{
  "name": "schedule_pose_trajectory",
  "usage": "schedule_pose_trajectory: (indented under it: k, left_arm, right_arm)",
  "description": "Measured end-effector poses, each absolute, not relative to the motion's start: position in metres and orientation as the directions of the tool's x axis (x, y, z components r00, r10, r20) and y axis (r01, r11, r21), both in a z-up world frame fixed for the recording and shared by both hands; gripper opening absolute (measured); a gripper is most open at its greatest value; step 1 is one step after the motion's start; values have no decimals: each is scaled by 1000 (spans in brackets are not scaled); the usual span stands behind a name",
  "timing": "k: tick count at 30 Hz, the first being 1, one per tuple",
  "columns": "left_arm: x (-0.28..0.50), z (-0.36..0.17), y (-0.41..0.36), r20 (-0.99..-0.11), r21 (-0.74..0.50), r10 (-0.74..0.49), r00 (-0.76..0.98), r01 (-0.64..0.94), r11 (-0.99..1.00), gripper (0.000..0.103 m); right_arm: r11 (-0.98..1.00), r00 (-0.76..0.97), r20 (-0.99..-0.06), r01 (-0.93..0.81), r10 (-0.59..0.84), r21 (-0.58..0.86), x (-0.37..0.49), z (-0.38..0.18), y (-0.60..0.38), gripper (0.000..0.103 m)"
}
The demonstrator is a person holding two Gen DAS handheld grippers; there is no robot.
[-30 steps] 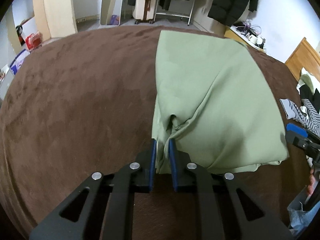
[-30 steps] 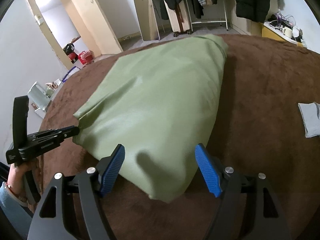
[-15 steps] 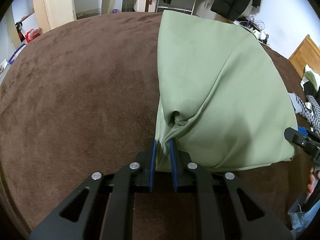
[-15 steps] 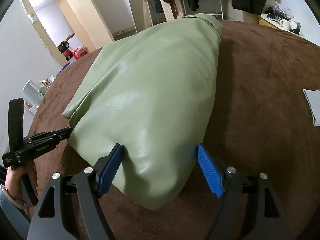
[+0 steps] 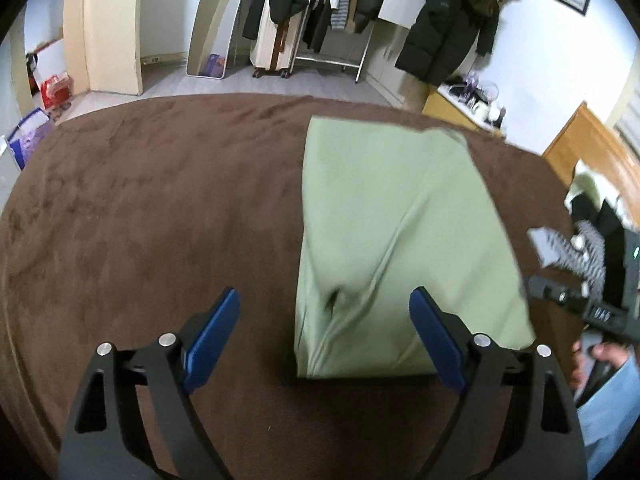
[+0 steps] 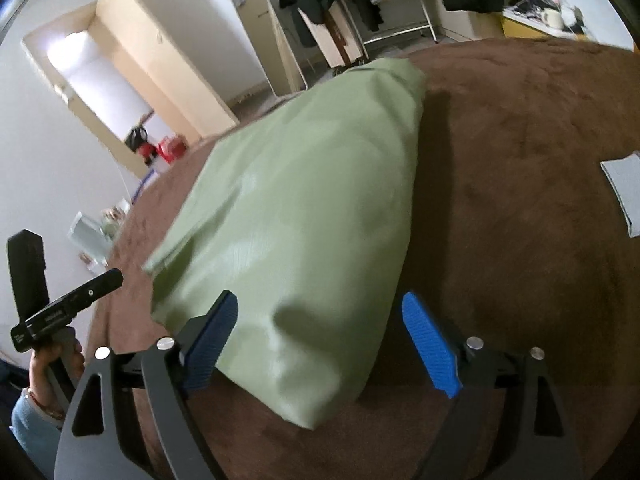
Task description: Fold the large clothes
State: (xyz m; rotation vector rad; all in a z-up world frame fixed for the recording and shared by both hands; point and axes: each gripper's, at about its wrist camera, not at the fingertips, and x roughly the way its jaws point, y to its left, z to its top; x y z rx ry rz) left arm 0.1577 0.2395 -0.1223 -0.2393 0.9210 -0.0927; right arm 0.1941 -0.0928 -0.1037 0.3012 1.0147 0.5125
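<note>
Folded green garment (image 5: 400, 240) lies on brown bedspread (image 5: 140, 220) | left gripper (image 5: 326, 334) jaws just opened wide, empty, garment's near corner between | right gripper (image 6: 320, 340) likewise, just widened, holding nothing | risk: released puckered corner may spring, loosening fold.

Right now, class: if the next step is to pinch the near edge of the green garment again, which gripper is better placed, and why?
Probably the left gripper: its jaws have just opened, and the green garment has its creased near corner between them. The right gripper is open too, over a smooth bulge.
</note>
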Motion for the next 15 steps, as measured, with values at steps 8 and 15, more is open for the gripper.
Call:
schedule_pose_trajectory:
  k: [8, 15]
  left_arm:
    - [230, -153, 245, -784, -425, -377, 492, 16, 905, 88]
    - [260, -200, 246, -798, -491, -446, 405, -8, 871, 84]
  right_arm:
    - [787, 403, -686, -179, 606, 590, 212, -123, -112, 84]
    - [706, 374, -627, -119, 684, 698, 225, -153, -124, 84]
